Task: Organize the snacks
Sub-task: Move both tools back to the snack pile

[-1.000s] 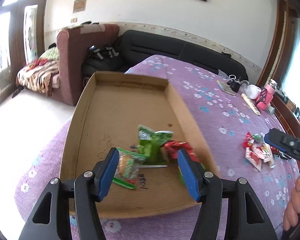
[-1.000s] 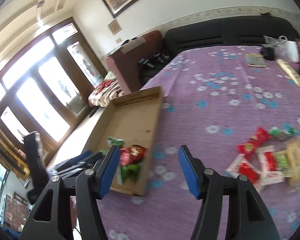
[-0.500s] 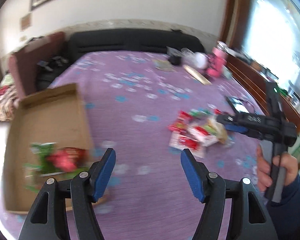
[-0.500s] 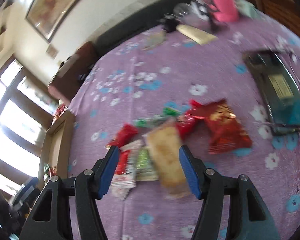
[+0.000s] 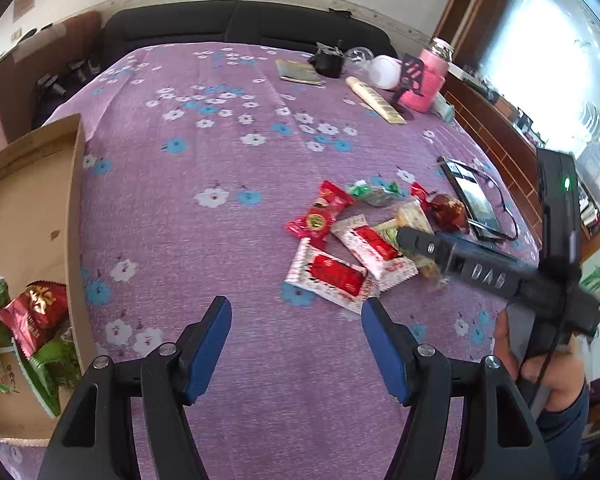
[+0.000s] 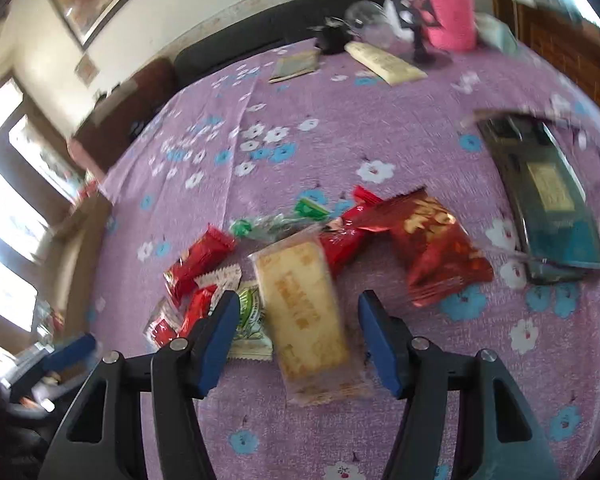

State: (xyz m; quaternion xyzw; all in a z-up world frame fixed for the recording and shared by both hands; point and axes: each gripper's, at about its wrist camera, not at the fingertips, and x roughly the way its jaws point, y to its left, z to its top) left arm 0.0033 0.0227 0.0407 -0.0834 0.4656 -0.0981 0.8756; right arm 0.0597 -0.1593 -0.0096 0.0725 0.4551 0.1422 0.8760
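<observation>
A heap of snack packs lies on the purple flowered cloth. It includes white-and-red packs, a red pack and a green-wrapped sweet. My left gripper hovers open just short of the heap, nothing between its fingers. In the right wrist view a tan biscuit pack lies between the fingers of my right gripper. Its jaws are closing, and the pads stand clear of the pack. A shiny red bag lies to its right. The cardboard tray at far left holds red and green packs.
A dark tablet with a cable lies right of the heap. At the far end of the cloth stand a pink bottle, a cream box and a booklet. A person's hand holds the right tool's black body.
Both grippers have swung away from the cardboard tray, rightward to the snack heap. The right one has sunk over the tan biscuit pack; the left one's jaws stand slightly wider.
</observation>
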